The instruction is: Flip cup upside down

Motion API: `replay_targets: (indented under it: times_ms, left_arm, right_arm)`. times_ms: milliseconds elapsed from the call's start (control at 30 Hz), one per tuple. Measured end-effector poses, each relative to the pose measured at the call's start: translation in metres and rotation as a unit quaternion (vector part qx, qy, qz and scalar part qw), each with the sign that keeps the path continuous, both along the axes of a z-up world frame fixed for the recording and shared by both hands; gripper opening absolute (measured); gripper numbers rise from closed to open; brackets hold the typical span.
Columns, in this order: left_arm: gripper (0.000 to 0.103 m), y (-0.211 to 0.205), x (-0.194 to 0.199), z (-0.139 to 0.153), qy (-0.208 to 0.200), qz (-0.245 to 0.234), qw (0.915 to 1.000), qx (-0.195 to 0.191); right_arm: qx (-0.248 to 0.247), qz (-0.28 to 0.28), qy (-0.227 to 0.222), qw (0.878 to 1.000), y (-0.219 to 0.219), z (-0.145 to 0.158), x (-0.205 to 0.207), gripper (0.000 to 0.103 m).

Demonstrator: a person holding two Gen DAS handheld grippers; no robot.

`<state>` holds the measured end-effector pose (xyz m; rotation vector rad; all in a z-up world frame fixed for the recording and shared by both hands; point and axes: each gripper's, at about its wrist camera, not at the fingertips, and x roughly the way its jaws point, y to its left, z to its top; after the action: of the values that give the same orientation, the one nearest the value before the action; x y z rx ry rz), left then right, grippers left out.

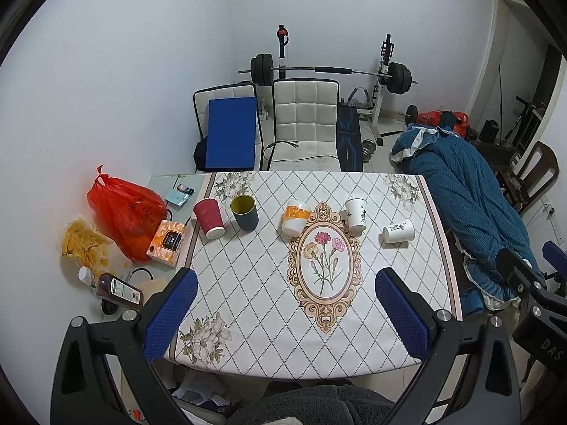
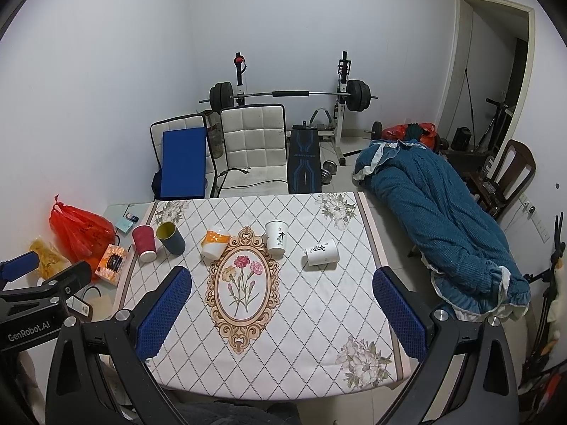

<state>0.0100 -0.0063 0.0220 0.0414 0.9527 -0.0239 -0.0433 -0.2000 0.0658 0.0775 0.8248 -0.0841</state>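
Several cups stand in a row across the far half of the table (image 1: 248, 304). From the left: a red ribbed paper cup (image 1: 209, 218) (image 2: 144, 243) upside down, a dark blue cup with a yellow inside (image 1: 244, 212) (image 2: 171, 237) upright, an orange-and-white cup (image 1: 296, 219) (image 2: 214, 244) upside down, a white paper cup with black writing (image 1: 356, 214) (image 2: 276, 237) upside down, and a second white paper cup (image 1: 399, 231) (image 2: 321, 252) lying on its side. My left gripper (image 1: 285, 315) is open and empty above the near table edge. My right gripper (image 2: 281, 313) is open and empty too.
Left of the table lie a red plastic bag (image 1: 124, 216), a bag of chips (image 1: 83, 244), an orange tissue box (image 1: 166, 243) and a bottle (image 1: 113, 287). White chairs (image 1: 304, 120) stand behind. A blue quilt (image 1: 471, 202) lies to the right.
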Motion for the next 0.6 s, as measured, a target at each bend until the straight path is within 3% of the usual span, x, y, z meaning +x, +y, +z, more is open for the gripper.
replay_targets:
  times_ms: [433,600]
  left_arm:
    - [0.103,-0.004,0.004,0.003,0.006,0.001,1.0000,-0.001]
    - [0.103,-0.012,0.018,-0.016,0.024,-0.002,0.9996,-0.012]
  right_arm:
    - [0.006,0.003,-0.001,1.000,-0.001,0.004,0.001,0.103]
    - [0.013,-0.006,0.013,1.000,-0.011,-0.011,0.008,0.103]
